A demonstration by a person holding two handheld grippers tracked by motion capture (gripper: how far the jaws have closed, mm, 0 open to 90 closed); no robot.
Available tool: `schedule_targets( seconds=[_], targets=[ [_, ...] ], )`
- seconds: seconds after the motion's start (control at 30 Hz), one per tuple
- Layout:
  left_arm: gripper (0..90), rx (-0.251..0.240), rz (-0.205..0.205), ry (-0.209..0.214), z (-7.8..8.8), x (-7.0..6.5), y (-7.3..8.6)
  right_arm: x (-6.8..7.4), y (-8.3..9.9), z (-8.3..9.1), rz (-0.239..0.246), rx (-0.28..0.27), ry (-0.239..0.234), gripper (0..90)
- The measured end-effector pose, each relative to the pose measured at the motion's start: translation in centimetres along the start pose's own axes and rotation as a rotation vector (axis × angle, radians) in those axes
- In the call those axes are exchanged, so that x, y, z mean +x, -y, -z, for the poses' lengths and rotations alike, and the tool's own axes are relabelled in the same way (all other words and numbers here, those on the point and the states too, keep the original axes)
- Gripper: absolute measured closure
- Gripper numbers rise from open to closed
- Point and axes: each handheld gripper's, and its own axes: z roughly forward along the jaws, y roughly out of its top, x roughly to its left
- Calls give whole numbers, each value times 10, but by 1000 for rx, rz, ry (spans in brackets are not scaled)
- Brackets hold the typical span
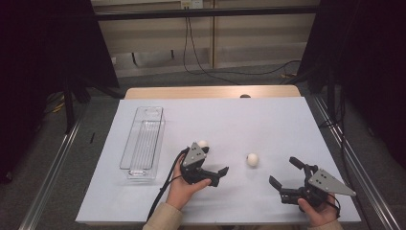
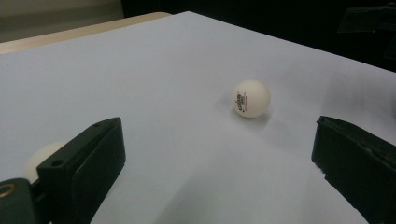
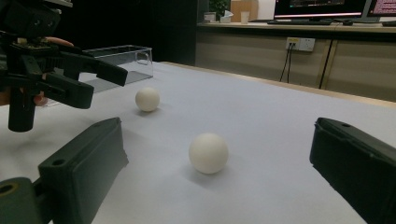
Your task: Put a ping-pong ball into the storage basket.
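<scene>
One ball (image 2: 39, 156) half hidden behind left claw (image 2: 212, 163) (jaws apart).

1. The left gripper (image 2: 210, 186) has its two black jaws set wide apart, with nothing between them but bare surface.
2. A white ball (image 2: 251, 98) rests on the white worktop (image 2: 140, 70) ahead of the jaws, nearer the right-hand jaw and clear of both.
3. The ball carries a small printed logo facing the camera.
4. A second pale ball (image 2: 39, 156) sits just beside the left-hand jaw on its outer side, partly hidden by it.
5. A tan worktop edge (image 2: 70, 32) runs along the far side, with dark background beyond.
</scene>
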Motion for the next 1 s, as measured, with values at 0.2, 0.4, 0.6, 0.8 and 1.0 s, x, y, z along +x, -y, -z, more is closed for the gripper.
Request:
schedule_targets(
  seconds=[0.2, 0.4, 0.6, 0.8, 1.0],
  targets=[
    [28, 11, 2, 3, -3, -1, 0, 0, 0, 0, -1, -1, 0, 25],
    [29, 22, 2, 5, -7, -2, 0, 0, 0, 0, -3, -3, 0, 25],
    [29, 25, 0, 7, -10, -3, -1, 0, 0, 0, -3, -3, 0, 25],
    [30, 40, -8, 17, -13, -4, -1, -1, 0, 0, 1, -9, 0, 26],
    [30, 50, -3, 26, -17, -6, -1, -1, 0, 0, 2, -8, -2, 26]
  ],
)
